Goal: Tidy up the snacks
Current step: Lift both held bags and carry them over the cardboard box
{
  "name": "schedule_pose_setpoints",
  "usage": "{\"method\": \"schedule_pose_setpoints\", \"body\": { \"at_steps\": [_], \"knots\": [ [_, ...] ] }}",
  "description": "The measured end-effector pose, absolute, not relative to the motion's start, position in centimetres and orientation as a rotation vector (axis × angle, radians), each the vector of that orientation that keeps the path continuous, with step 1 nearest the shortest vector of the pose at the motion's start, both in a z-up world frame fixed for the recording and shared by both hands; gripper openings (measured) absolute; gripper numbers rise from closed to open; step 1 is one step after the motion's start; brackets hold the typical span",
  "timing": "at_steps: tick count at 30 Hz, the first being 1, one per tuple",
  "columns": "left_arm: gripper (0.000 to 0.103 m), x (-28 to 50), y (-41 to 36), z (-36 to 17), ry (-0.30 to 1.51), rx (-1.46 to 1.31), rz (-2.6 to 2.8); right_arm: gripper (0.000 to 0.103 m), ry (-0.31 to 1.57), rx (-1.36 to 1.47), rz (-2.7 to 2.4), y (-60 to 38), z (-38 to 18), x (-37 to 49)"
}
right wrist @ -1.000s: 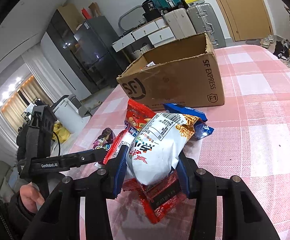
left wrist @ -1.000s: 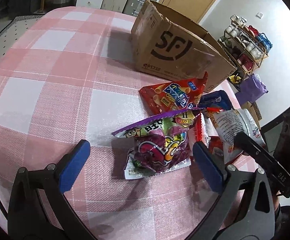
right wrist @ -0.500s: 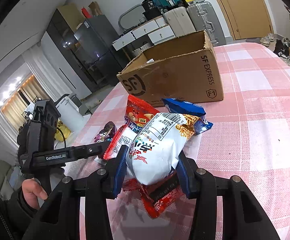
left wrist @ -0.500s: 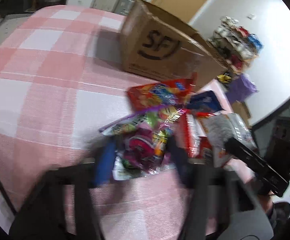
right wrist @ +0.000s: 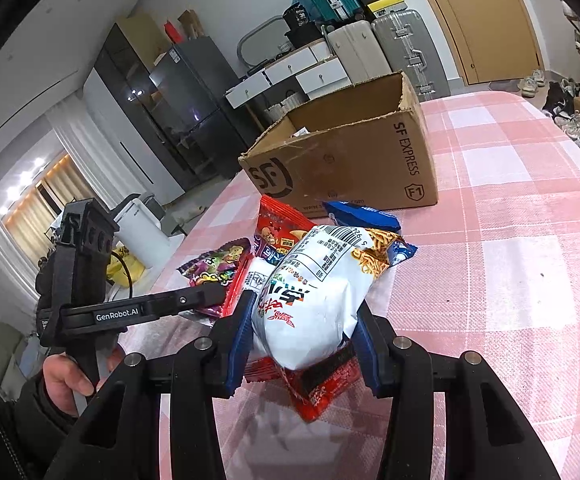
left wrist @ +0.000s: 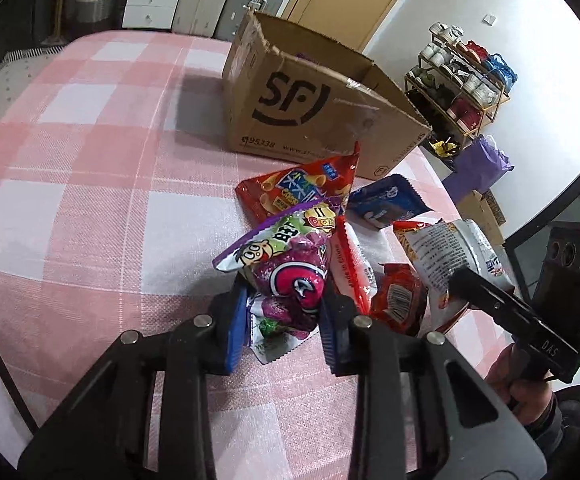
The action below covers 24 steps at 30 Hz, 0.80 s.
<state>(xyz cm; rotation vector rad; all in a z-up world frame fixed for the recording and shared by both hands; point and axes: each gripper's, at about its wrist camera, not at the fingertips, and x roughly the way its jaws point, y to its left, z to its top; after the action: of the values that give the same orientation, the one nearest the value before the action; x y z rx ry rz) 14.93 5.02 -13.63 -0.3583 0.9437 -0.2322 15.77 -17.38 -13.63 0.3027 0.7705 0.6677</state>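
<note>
- Snacks are lying in a loose pile on the pink-and-white checked table (left wrist: 89, 168), just in front of the open cardboard box (left wrist: 314, 116), which is sitting nearer the far edge.
- The left gripper (left wrist: 285, 320) is pinching the purple candy bag (left wrist: 285, 276) between its blue pads (left wrist: 238, 326), jaws drawn narrow around the bag's lower half; the bag's bottom corner is touching the table.
- The right gripper (right wrist: 302, 344) is clamping the white noodle bag (right wrist: 314, 292) at its lower end, with the bag bulging out above the pads (right wrist: 241, 340).
- A red packet (right wrist: 322, 388) is lying under the white noodle bag, its corner sticking out toward the near edge of the table.
- A red chip bag (left wrist: 298, 192) is resting between the purple candy bag and the cardboard box, and a blue packet (left wrist: 386, 204) is lying just beside it, toward the table's right edge.
- A thin red-and-white packet (left wrist: 350, 268) is standing squeezed between the purple candy bag and the red packet.
- A shoe rack (left wrist: 462, 80) is standing against the wall beyond the table.
- A dark fridge (right wrist: 185, 108) and silver suitcases (right wrist: 394, 48) are showing in the right wrist view behind the cardboard box.
</note>
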Motion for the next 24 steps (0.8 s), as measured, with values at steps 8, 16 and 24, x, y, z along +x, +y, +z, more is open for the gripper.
{"method": "schedule_pose_setpoints", "body": {
  "at_steps": [8, 16, 24],
  "knots": [
    [0.028, 13.7, 5.0, -11.0, 0.895, -0.313, -0.221, 0.045, 0.747, 0.29, 0.659, -17.6, -12.6, 15.3],
    [0.028, 12.8, 5.6, -8.6, 0.853, -0.29, -0.215, 0.046, 0.716, 0.273, 0.648, -18.1, -11.2, 14.8],
    [0.028, 12.3, 5.8, -5.2, 0.809, -0.274, -0.231, 0.046, 0.655, 0.232, 0.64, -18.4, -8.1, 14.8]
  ]
}}
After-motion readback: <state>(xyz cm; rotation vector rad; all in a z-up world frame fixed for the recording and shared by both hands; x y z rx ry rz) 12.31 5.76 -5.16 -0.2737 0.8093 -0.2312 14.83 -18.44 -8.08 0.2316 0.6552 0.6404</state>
